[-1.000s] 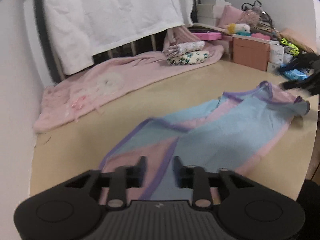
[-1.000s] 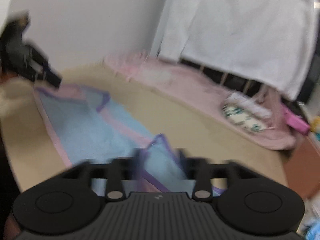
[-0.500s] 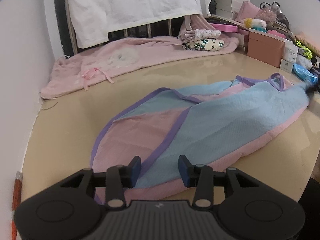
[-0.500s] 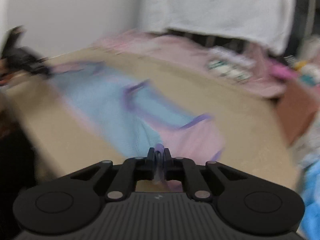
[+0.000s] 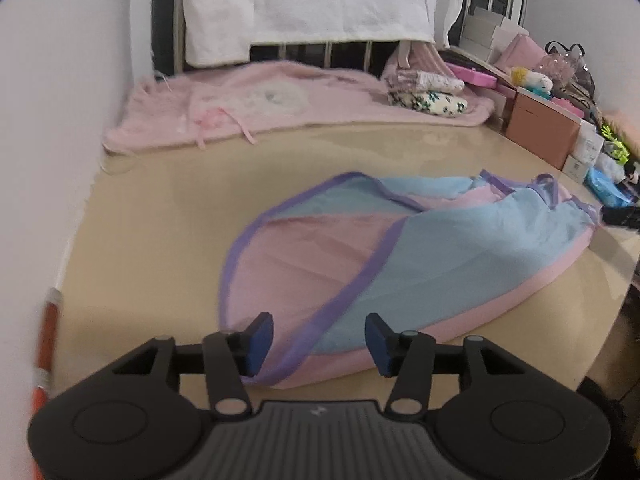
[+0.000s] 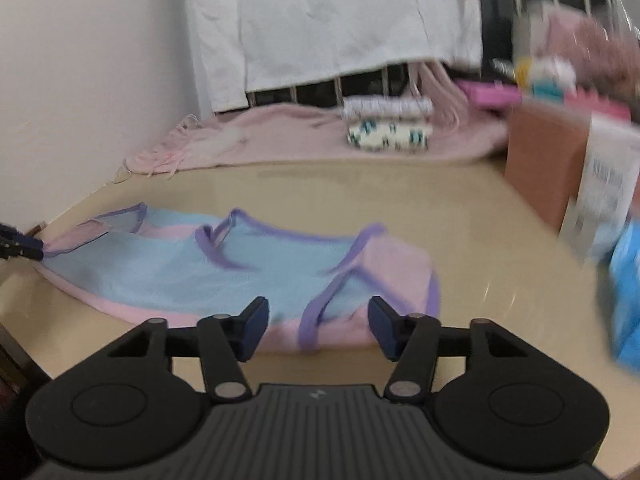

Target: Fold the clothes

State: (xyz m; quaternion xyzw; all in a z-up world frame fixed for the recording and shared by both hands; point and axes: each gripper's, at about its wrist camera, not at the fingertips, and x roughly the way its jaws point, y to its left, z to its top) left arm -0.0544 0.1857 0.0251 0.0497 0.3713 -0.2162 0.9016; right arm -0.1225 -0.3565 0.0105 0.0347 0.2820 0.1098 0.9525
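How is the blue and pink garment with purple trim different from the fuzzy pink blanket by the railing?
The blue and pink garment with purple trim is thin, two-toned and lies mid-table; the fuzzy pink blanket is thick, single-coloured, and carries folded clothes. Both lie spread on the beige table.

We see a beige table [image 5: 160, 240] against a white wall [image 5: 60, 100], with a white sheet [image 5: 320, 0] draped over dark railings [image 5: 344, 54].

Beige table [image 5: 160, 220]: blue-pink garment [image 5: 400, 256], pink blanket [image 5: 280, 100], boxes [image 5: 540, 128].
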